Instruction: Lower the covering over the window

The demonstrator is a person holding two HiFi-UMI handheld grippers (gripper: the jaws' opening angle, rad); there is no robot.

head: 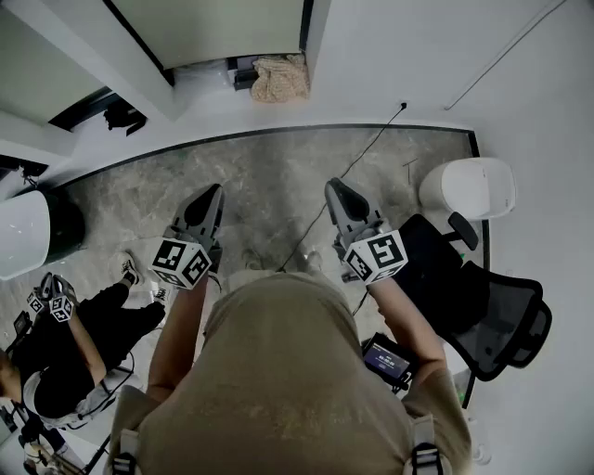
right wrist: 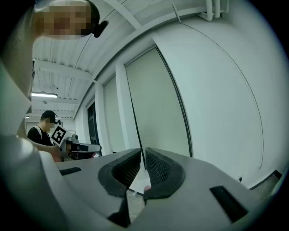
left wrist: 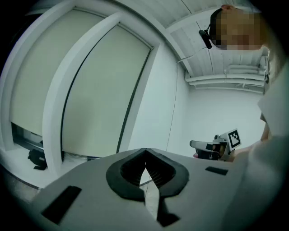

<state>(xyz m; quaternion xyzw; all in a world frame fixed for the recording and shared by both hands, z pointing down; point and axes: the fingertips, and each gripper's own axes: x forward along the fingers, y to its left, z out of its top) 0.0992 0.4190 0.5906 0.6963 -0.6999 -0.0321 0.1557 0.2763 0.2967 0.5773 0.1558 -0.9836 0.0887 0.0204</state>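
The beige roller covering (head: 223, 28) hangs over the window straight ahead, also seen in the left gripper view (left wrist: 104, 90) and the right gripper view (right wrist: 158, 103). A dark strip shows under the neighbouring covering at the far left (left wrist: 27, 135). My left gripper (head: 213, 190) is held out over the floor, short of the window, its jaws (left wrist: 145, 152) shut with nothing in them. My right gripper (head: 332, 187) is beside it at about the same distance. Its jaws (right wrist: 143, 151) stand a narrow slit apart, and I see nothing between them.
A black office chair (head: 492, 315) and a white bin (head: 469, 186) stand on my right. A dark cable (head: 353, 167) crosses the grey floor. Another person (head: 65, 343) sits at my lower left. A beige bundle (head: 278, 79) lies by the window's foot.
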